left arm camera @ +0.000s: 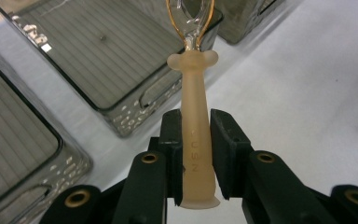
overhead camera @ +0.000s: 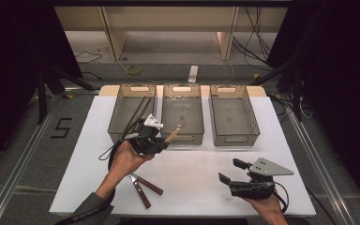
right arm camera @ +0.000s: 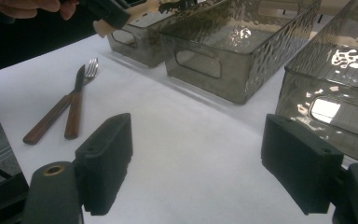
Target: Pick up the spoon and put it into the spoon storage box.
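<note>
Amber tool: we hold a pale amber-handled utensil (left arm camera: 195,135) in our left fingers (left arm camera: 196,154), clamped by its handle; its wire-loop head points away from the hand.
Long axis: handle runs straight out along the fingers, head leading, toward the bins.
Where it is: in the air above the counter (overhead camera: 197,164), at the near edge of the middle bin (overhead camera: 183,115), seen from above at (overhead camera: 173,135).
Left fingers: mostly closed, pads pressing both sides of the handle.
Right fingers (right arm camera: 205,172): wide apart, nothing between them, low over the counter's right side.
Nearer hand: our left, just beside the bins; our right is well apart from them.
Coming move, as we judge: carry the head forward over the rim, then let go.
Bins: three in a row; left bin (overhead camera: 132,112) holds dark sticks, right bin (overhead camera: 232,117) looks bare.
Cutlery on counter: one knife (right arm camera: 74,109), one fork (right arm camera: 56,116), side by side.
</note>
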`<state>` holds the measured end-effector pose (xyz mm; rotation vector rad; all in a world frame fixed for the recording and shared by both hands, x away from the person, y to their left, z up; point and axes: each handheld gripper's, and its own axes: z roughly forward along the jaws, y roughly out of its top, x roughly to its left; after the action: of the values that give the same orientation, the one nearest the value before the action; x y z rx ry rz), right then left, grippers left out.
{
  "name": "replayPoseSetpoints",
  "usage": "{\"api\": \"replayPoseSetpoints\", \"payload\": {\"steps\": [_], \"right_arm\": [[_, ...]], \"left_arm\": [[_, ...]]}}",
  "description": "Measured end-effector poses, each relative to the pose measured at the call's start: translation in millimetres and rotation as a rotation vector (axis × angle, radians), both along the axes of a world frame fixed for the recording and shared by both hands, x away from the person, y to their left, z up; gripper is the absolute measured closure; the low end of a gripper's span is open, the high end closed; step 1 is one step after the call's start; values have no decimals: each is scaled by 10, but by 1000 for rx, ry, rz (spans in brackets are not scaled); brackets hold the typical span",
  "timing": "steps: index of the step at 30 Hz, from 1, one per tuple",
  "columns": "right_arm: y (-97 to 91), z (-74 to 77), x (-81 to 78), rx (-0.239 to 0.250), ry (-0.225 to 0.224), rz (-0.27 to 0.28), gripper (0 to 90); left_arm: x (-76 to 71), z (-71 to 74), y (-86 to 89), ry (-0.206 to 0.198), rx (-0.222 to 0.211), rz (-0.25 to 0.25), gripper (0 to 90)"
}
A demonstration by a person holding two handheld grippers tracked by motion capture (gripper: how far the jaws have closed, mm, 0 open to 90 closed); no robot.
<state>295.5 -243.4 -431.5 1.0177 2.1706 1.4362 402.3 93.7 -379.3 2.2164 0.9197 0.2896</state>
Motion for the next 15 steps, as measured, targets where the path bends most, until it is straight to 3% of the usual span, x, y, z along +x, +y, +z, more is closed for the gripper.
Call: {"api": "replayPoseSetpoints", "payload": {"steps": [15], "right_arm": [[-5, -1, 1, 3, 2, 5, 256]], "left_arm": [[420, 29, -103, -7, -17, 68, 745]]}}
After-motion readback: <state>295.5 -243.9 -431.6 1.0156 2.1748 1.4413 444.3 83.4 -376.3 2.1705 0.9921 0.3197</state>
